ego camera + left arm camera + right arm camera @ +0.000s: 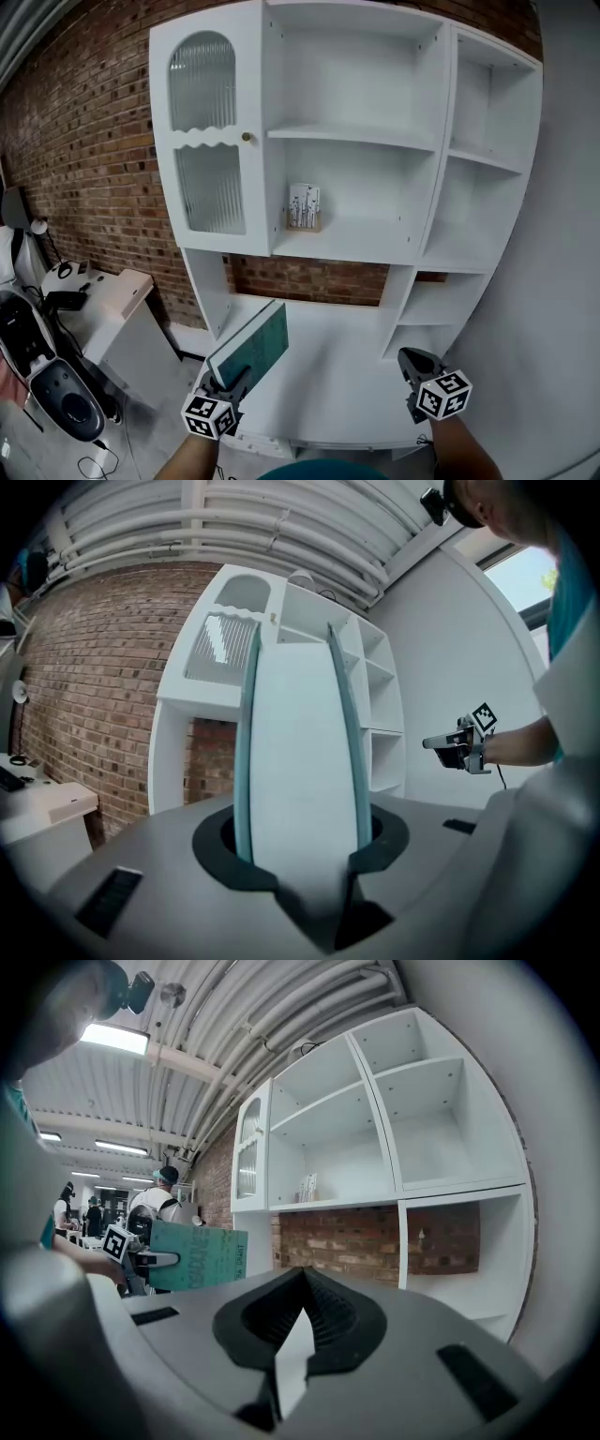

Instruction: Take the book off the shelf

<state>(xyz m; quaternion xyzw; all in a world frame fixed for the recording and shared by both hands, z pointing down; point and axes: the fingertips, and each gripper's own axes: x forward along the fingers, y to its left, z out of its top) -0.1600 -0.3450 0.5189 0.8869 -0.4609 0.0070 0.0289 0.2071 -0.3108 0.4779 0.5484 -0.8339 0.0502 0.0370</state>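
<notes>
A teal-covered book (254,345) with white page edges is held tilted in front of the white shelf unit (356,136), above its counter. My left gripper (228,382) is shut on the book's lower end. In the left gripper view the book (300,752) stands upright between the jaws and hides much of the shelf. My right gripper (413,365) hovers at the lower right with its jaws together and nothing in them. From the right gripper view (298,1314) the book (199,1255) shows at the left, off the shelf.
A small patterned white item (303,207) stands on the middle shelf. A ribbed glass door (204,141) closes the unit's left side. A white desk (103,300) and dark equipment (52,384) sit at the left against the brick wall. People stand in the far background (161,1199).
</notes>
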